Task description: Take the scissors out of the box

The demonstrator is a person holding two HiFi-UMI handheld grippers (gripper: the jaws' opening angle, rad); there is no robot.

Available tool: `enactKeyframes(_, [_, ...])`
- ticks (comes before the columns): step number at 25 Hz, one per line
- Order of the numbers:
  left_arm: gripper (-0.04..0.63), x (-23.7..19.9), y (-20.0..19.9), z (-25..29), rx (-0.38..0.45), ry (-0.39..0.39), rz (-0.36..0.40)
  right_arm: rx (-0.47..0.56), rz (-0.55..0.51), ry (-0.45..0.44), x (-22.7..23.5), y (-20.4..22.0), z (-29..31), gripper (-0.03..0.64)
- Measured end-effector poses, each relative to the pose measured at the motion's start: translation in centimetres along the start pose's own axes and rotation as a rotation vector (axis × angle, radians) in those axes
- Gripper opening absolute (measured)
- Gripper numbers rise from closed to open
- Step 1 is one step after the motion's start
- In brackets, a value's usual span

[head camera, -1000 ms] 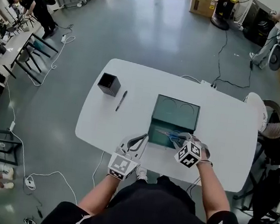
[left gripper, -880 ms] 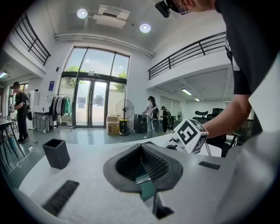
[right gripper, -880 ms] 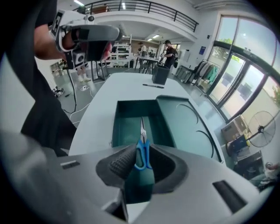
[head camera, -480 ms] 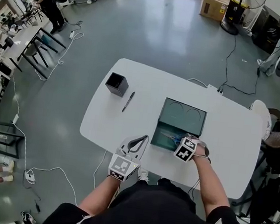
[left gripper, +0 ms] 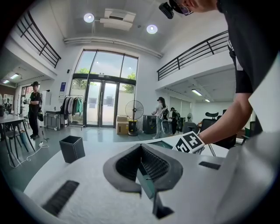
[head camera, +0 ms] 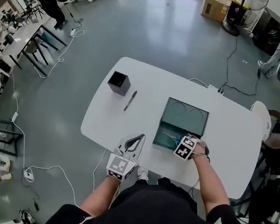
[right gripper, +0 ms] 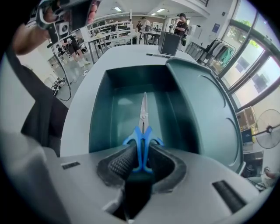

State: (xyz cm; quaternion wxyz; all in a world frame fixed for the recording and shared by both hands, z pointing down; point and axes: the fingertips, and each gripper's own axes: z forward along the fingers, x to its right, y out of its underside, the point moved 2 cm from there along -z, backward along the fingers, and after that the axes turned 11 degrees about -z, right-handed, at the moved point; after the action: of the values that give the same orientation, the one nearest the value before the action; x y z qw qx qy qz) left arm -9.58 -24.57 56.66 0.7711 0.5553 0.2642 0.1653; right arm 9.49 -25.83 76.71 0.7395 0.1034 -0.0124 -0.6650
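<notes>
Blue-handled scissors lie flat on the floor of an open teal box, blades pointing away from me. My right gripper points steeply down into the box, its jaws closing, with the blue handles showing between the pads; I see no firm pinch. In the head view the box sits right of the table's middle, the scissors at its near end under the right gripper. Shut and holding nothing, my left gripper hovers at the table's near edge, left of the box, and its tips meet.
A black square cup and a black pen lie on the white table to the far left. The box lid lies open to the right of the tray. Cables, chairs and people stand around the room.
My right gripper has dropped lower into the near end of the box over the scissors. The left gripper has slid slightly along the table's near edge.
</notes>
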Motion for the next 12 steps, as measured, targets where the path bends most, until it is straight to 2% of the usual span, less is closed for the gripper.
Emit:
enactKeyframes(7, [0.012,0.0,0.4,-0.9,0.003,-0.008,-0.017,-0.028,0.017,-0.009,-0.1,0.0,0.0,0.091])
enactKeyframes(12, [0.012,0.1,0.2,-1.3,0.013,-0.012,-0.01,-0.033,-0.034,0.034,-0.3,0.0,0.0,0.089])
